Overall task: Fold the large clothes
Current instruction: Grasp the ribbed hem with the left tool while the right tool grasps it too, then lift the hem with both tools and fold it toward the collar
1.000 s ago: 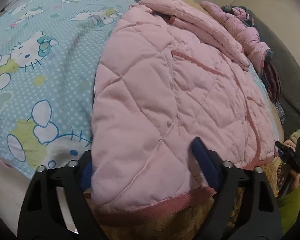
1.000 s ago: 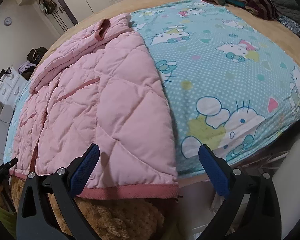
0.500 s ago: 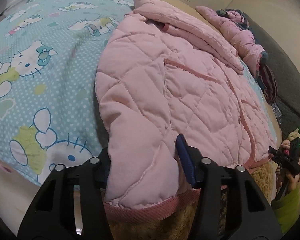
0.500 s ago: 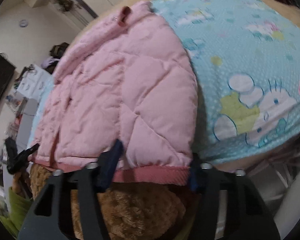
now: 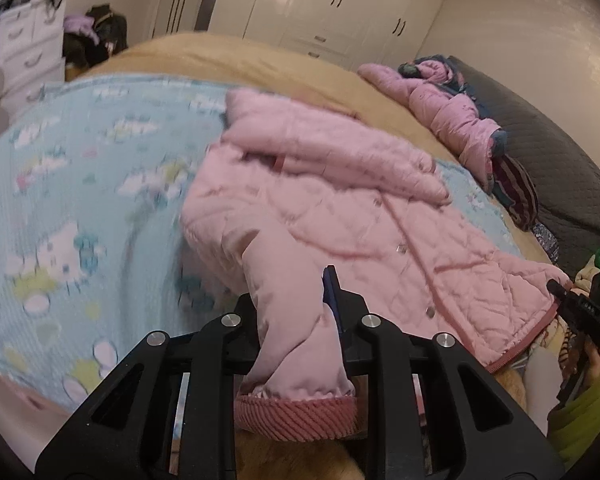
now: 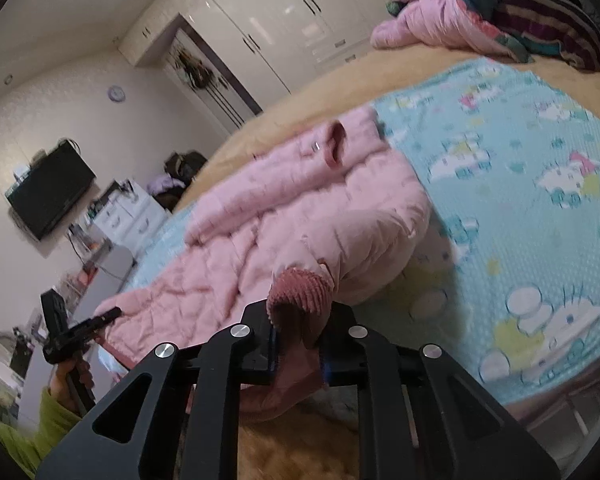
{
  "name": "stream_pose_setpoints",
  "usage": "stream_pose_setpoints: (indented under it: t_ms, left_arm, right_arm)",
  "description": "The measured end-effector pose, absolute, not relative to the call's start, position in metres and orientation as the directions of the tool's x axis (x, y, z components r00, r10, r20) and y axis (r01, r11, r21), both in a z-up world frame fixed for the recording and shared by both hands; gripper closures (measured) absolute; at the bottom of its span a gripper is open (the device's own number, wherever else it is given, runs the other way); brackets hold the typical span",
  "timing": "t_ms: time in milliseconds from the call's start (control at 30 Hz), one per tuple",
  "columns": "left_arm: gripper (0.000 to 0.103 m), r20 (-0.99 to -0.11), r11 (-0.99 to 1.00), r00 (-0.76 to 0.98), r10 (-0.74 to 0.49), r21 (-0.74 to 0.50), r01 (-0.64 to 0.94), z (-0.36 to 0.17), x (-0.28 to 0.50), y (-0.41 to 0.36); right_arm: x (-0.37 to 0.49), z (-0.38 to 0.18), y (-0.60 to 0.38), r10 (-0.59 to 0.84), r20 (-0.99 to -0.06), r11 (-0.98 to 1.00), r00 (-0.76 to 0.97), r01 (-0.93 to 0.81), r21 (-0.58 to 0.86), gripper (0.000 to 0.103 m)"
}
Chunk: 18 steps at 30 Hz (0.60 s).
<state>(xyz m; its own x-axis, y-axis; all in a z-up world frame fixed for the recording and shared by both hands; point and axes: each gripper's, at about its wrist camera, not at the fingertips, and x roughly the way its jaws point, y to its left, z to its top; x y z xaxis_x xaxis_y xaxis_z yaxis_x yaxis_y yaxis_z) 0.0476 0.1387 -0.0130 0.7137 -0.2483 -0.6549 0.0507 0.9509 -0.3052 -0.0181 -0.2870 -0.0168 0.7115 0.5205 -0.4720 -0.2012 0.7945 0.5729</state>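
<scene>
Left wrist view: the left tool is seen clamped on a fold of the pink quilted jacket, its jaws having just been closing with the padded cloth pinched between them and the ribbed, darker pink hem band hanging below. The jacket is spread over a light blue dotted blanket printed with cartoon cats, which is laid on a tan bed. A line of small metal snaps is visible along the front edge. One other puffy pink coat is heaped at the far side beside a striped garment. The right tool is seen at the jacket's far hem corner.

Right wrist view: the right tool is shown gripping the ribbed hem, its jaws having just been closing on it, and the quilted cloth is lifted in a bunch. The left tool is seen at the other hem corner, held by a hand in a green sleeve. White glossy wardrobes are ranged behind.
</scene>
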Motion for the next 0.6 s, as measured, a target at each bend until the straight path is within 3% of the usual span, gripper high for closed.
stream_pose_setpoints:
  t_ms: [600]
  left_arm:
    - [0.088,-0.570,0.957,0.787,-0.237,-0.275,0.089,0.046,0.104,0.132]
  right_arm:
    - [0.041,0.035,-0.290,0.504,-0.385,0.795,0.773,-0.242,0.556,0.090]
